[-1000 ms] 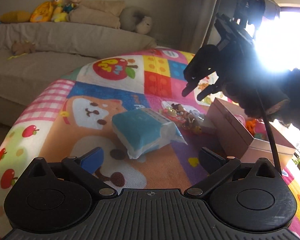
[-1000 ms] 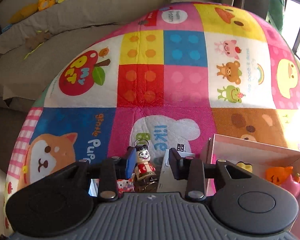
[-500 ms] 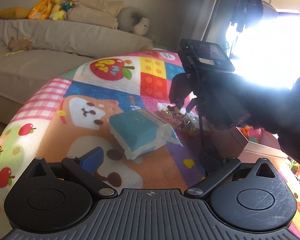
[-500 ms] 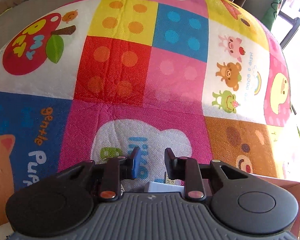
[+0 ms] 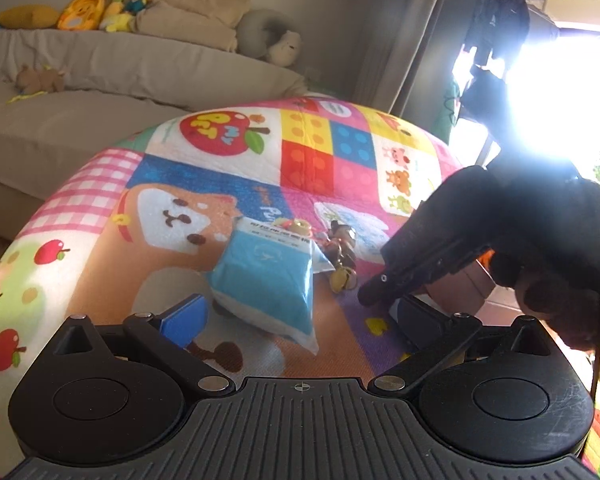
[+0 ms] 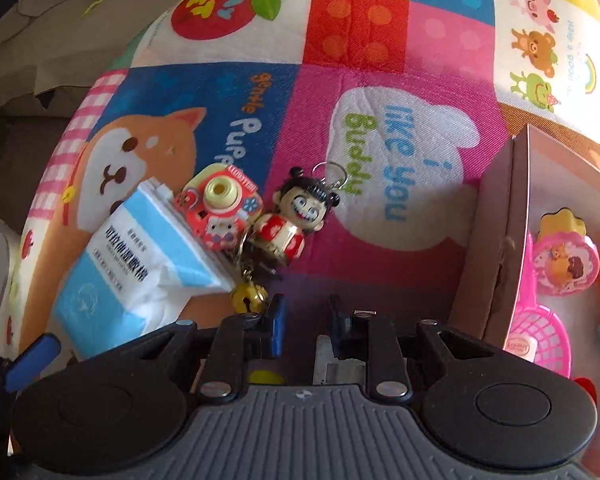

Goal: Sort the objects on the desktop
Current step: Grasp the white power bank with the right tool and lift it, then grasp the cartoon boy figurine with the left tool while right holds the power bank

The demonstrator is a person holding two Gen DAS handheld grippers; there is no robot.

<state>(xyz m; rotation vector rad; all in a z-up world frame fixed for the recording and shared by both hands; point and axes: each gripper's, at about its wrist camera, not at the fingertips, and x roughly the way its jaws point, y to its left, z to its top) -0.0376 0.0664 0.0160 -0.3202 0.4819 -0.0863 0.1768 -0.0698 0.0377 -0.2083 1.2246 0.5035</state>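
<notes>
While parted, right gripper (image 6: 304, 320) beside bell (image 6: 249, 298).

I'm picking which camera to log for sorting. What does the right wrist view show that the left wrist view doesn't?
Only the right wrist view shows the box's contents: a pink scoop and a round pink toy.
Only the left wrist view shows the sofa, the plush toys and the right gripper from outside.
Both show the tissue pack, the doll keychain and the bell.
</notes>
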